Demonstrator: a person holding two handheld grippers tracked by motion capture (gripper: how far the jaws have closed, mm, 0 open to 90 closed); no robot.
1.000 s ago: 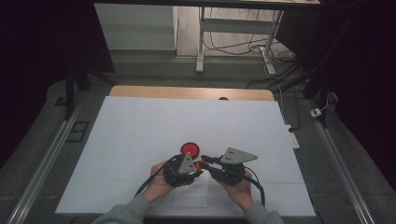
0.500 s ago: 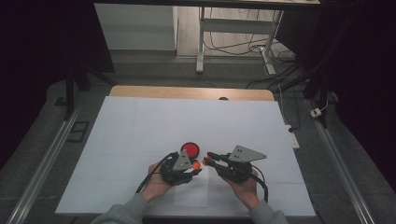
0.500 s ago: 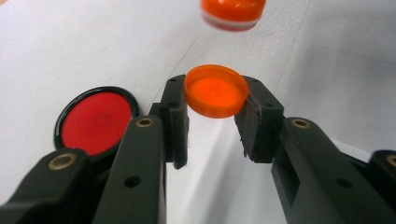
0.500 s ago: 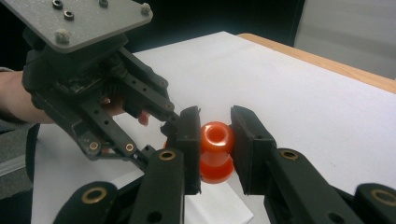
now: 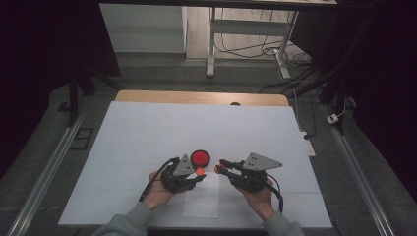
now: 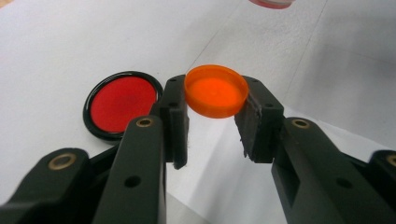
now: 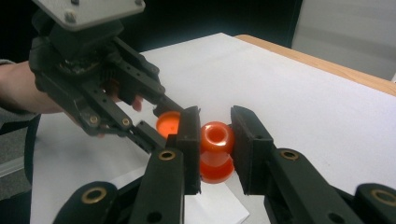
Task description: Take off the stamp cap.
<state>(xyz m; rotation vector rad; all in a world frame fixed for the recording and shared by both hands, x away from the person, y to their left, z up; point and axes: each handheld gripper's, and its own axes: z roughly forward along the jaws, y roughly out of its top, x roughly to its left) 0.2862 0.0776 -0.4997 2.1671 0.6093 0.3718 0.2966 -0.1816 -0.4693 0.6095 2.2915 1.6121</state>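
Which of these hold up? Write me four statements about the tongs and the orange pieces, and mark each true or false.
1. The left tongs grip an orange cap. True.
2. The right tongs are empty. False: they clamp a small orange container.
3. The red disc lies flat on the white sheet. True.
4. The orange cap sits on the container. False: the two are apart, one in each pair of tongs.

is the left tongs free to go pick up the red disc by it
Probably not as things stand: the left tongs are shut on the orange cap, so they are full. The red disc lies flat on the table just beside them with nothing in the way; the cap must go first.
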